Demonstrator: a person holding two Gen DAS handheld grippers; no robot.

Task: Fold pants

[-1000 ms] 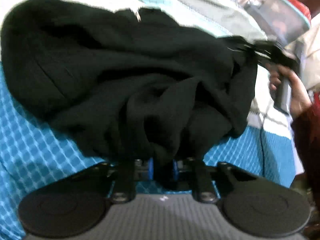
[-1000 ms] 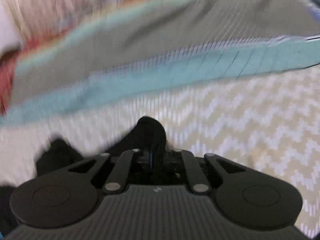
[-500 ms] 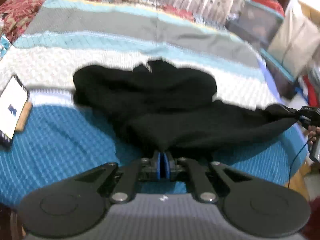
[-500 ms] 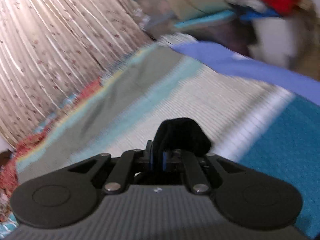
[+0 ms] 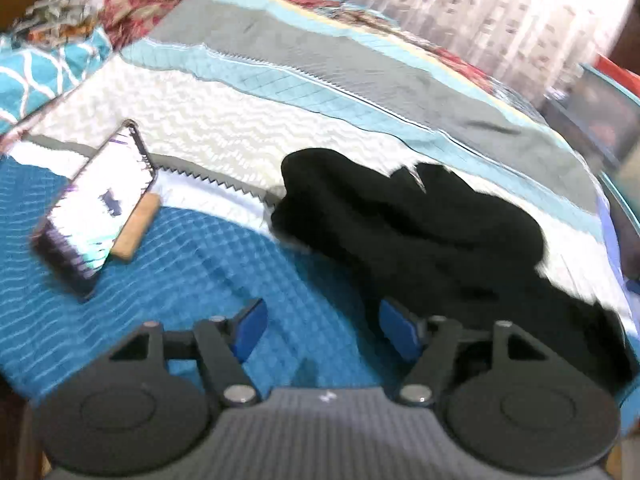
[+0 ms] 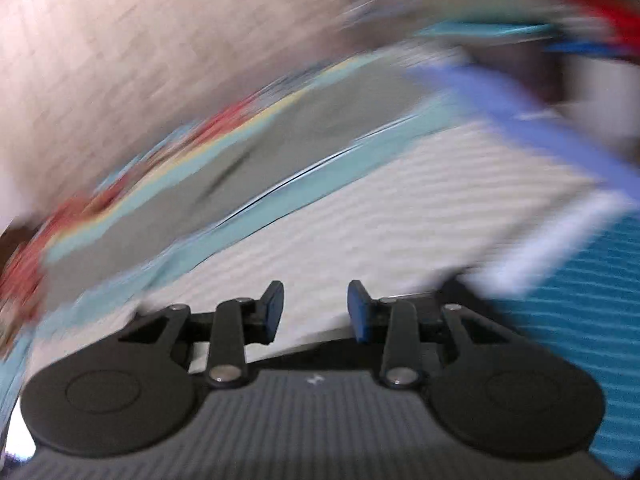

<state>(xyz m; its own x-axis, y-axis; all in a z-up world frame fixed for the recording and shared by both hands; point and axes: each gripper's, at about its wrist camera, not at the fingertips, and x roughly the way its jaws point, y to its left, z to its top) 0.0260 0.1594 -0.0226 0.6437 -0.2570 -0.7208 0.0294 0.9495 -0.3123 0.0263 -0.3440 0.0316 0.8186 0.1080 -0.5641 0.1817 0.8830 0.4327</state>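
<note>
Here are the black pants (image 5: 420, 232), lying in a loose, rumpled heap on the bed (image 5: 224, 148), bunched rather than flat, spilling toward the bed's right-hand edge. Soft, limp cloth by the look of it: it should drape and sag from any hold, light enough for one pinch, but no stiffness to keep a fold unless it's laid down and smoothed. My guess is the waistband or a leg hem is the place to take it, though the heap hides which end is which.

The left gripper (image 5: 324, 332) hangs over the blue quilting just beside the pants, jaws opening, nothing between them; the black cloth sits against its right finger's outer side. The right gripper (image 6: 316, 308) is opening too, bare bedcover showing between its blue pads (image 6: 358, 312), the view badly smeared.

Room to work: left of the pants lies a lit phone (image 5: 100, 208) on the bed, well apart but in the path of any wide spread. Behind the pants, plenty of open bedcover; to their right, the bed's edge is near.
</note>
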